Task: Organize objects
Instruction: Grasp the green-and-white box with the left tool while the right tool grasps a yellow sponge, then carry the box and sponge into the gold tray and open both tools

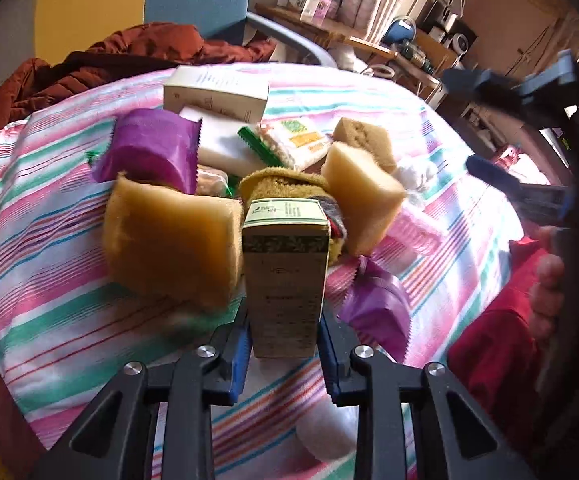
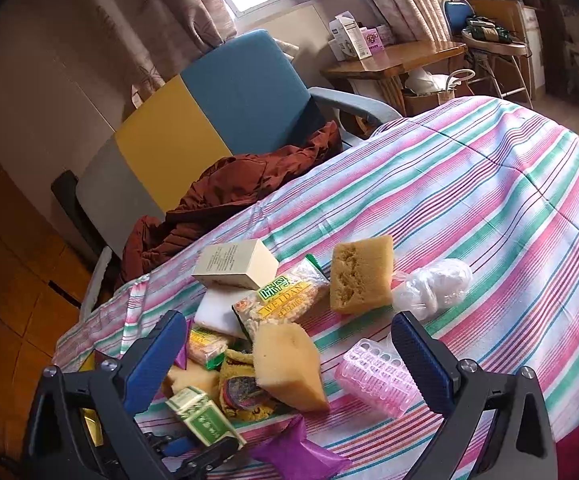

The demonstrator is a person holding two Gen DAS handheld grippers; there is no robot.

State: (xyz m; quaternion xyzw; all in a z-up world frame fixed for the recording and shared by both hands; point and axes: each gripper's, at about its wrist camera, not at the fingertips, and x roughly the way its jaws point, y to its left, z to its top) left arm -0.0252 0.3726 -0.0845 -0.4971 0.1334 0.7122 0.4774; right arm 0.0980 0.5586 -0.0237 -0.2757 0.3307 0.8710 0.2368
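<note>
The left gripper (image 1: pixel 285 344) is clenched on a small carton (image 1: pixel 285 276), taken low on its long sides with the green-banded end pointing away. The carton is judged light and stiff, though thin card may be dented if squeezed hard; a hold nearer its middle would be steadier against tilting. It is held over the striped cloth (image 1: pixel 49 280), at the near edge of the pile. Just beside it to the left a large sponge (image 1: pixel 169 248) is seen, and to the right a second sponge (image 1: pixel 359 200); both are judged soft, springy and almost weightless, best pinched across their flat faces. Behind them lie a purple packet (image 1: pixel 149 148), probably slippery, and a cream box (image 1: pixel 217 90). The right gripper (image 2: pixel 285 364) is held wide apart, grasping nothing, above the pile.
</note>
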